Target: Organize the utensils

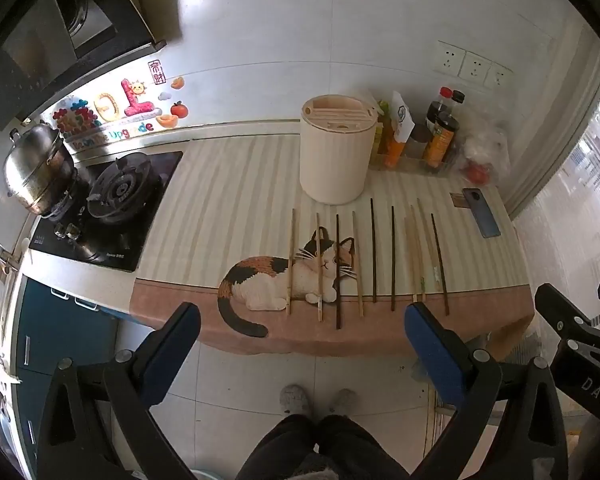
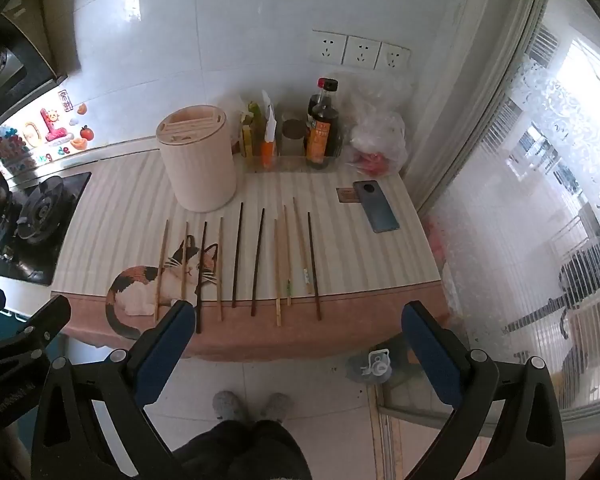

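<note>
Several chopsticks lie side by side on a striped cat-print counter mat [image 1: 220, 200], some of pale wood [image 1: 291, 260] [image 2: 220, 268] and some dark [image 1: 373, 248] [image 2: 257, 260]. Behind them stands a cream cylindrical utensil holder [image 1: 336, 156] [image 2: 198, 160] with a slotted top. My left gripper [image 1: 302, 316] hovers above the counter's front edge, open and holding nothing. My right gripper [image 2: 299, 308] hangs beside it, also open and holding nothing. Each gripper shows at the edge of the other's view: the right gripper [image 1: 560, 320] and the left gripper [image 2: 40, 320].
A gas stove [image 1: 116, 196] with a steel pot [image 1: 36, 168] sits left of the mat. Sauce bottles [image 2: 320, 128], a plastic bag [image 2: 376, 140] and a phone [image 2: 376, 206] crowd the back right. A person's slippered feet [image 1: 296, 400] stand on the tiled floor below.
</note>
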